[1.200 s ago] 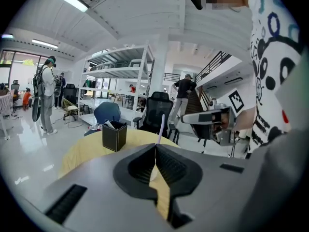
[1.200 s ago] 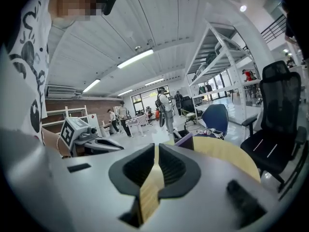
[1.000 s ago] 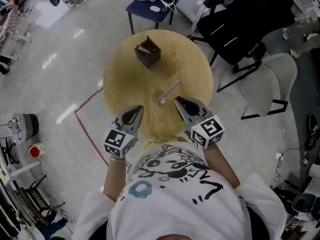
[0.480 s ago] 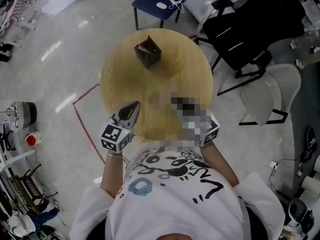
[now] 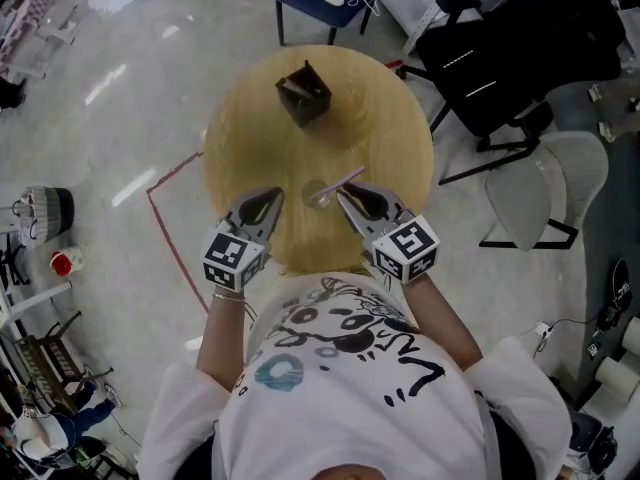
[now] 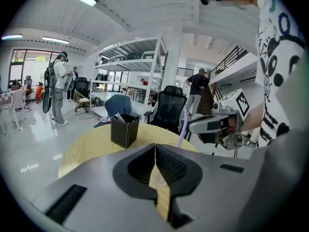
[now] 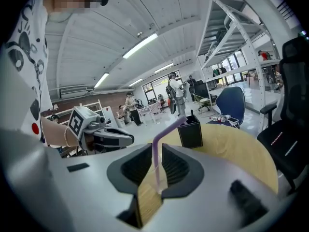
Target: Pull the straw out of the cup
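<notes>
Right gripper (image 7: 157,150) narrowed around the purple straw (image 7: 155,166)
The straw stands between its barely parted jaws, lower end in the clear cup (image 5: 316,194) at their tips. The left gripper (image 6: 155,149), jaws together, sits alongside, empty.

Both arms are out in front of the torso, elbows bent, the left forearm (image 5: 224,338) and right forearm (image 5: 440,320) angling in toward each other. The left gripper (image 5: 272,195) sits at near left, nose pointing far and slightly right, its marker cube (image 5: 233,260) back at the wrist. Its jaws are pressed together, with nothing between them. The right gripper (image 5: 342,194) is level with it at near right, nose pointing far and left, so the two tips are near each other but apart. Its jaws stand a narrow slot apart, and the straw (image 7: 155,163) stands upright in that slot, close against one jaw.
</notes>
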`<action>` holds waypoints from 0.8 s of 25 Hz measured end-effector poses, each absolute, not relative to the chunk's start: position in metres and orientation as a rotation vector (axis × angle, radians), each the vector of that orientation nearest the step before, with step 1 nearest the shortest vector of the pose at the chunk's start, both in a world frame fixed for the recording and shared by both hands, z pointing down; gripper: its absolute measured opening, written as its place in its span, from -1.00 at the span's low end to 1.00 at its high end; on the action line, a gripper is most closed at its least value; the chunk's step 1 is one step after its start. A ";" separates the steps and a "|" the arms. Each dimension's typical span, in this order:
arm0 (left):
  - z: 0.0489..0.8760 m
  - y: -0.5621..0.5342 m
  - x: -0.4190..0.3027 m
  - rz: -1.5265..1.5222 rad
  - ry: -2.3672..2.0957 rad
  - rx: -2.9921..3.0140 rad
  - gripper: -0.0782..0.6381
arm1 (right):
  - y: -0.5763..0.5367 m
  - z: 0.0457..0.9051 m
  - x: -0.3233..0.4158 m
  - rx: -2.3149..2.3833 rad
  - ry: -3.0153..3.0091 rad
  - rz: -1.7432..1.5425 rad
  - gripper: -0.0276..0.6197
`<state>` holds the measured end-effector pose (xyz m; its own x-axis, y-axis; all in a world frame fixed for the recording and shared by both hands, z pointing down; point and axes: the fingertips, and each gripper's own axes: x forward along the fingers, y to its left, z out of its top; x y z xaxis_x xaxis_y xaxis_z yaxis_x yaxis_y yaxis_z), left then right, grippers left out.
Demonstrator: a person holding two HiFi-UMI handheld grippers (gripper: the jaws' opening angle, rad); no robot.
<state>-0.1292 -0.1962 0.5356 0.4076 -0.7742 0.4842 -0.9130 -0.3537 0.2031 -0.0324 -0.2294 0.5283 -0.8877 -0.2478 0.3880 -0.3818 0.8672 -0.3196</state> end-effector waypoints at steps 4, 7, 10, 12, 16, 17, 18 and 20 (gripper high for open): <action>0.538 -0.195 -0.134 0.422 -1.416 2.214 -0.73 | -0.230 0.528 -0.037 0.522 -2.685 0.541 -0.62; 0.540 -0.198 -0.138 0.424 -1.402 2.219 -0.73 | -0.231 0.527 -0.042 0.536 -2.685 0.533 -0.59; 0.542 -0.201 -0.137 0.398 -1.371 2.230 -0.73 | -0.229 0.530 -0.046 0.542 -2.679 0.537 -0.59; 0.546 -0.201 -0.134 0.387 -1.341 2.240 -0.73 | -0.229 0.531 -0.047 0.558 -2.683 0.536 -0.59; 0.553 -0.203 -0.133 0.375 -1.315 2.254 -0.73 | -0.231 0.528 -0.050 0.597 -2.709 0.510 -0.59; 0.555 -0.204 -0.132 0.371 -1.313 2.254 -0.73 | -0.232 0.529 -0.050 0.608 -2.714 0.503 -0.59; 0.556 -0.204 -0.132 0.367 -1.311 2.253 -0.73 | -0.232 0.529 -0.050 0.617 -2.718 0.498 -0.59; 0.557 -0.204 -0.130 0.357 -1.304 2.254 -0.73 | -0.234 0.528 -0.050 0.629 -2.722 0.498 -0.59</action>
